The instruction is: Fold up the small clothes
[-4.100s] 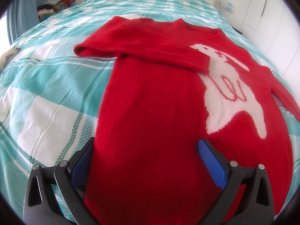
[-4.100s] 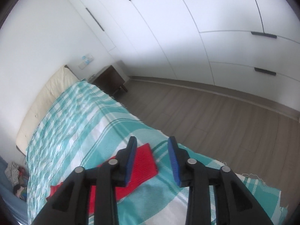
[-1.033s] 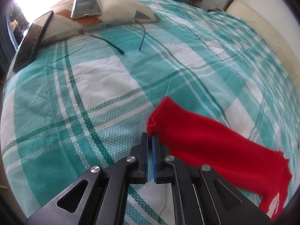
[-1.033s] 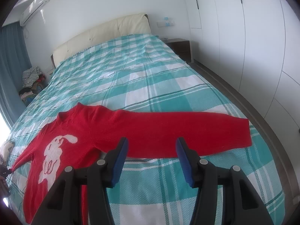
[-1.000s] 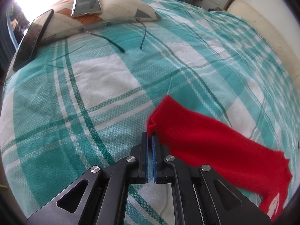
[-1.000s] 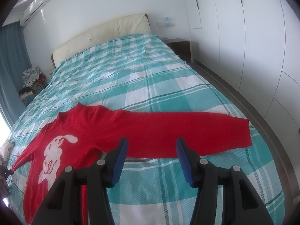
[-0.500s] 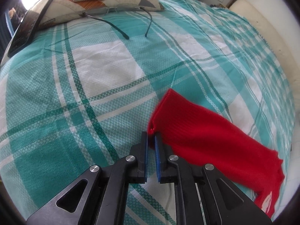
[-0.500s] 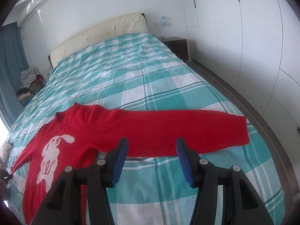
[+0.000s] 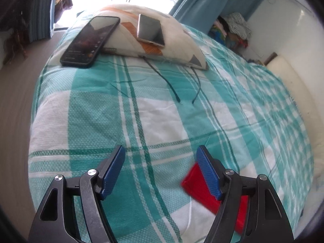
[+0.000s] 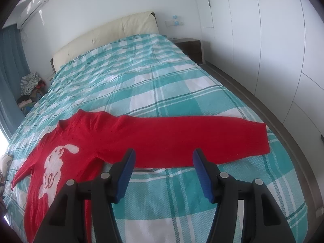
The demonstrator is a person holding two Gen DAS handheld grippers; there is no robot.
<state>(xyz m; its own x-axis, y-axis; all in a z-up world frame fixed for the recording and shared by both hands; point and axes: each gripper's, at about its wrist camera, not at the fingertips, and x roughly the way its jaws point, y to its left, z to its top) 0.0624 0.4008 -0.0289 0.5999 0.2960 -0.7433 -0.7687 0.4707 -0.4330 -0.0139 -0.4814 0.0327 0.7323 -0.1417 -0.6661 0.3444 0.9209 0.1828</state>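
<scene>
Red knitted sweater (image 10: pixel 105 141) lies spread on the teal-checked bed (image 10: pixel 154 93); both grippers' jaws gape empty, left gripper (image 9: pixel 160 169), right gripper (image 10: pixel 164 171). Next, probably, grasping a cuff and folding that sleeve inward.

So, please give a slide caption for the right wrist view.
Open right gripper above a red sweater spread flat on a checked bedspread.

Two phones (image 9: pixel 91 40) (image 9: pixel 150 29) rest on a pillow (image 9: pixel 178 44) atop the teal checked bedspread (image 9: pixel 141 109), cream headboard (image 10: pixel 105 34) beyond.
</scene>
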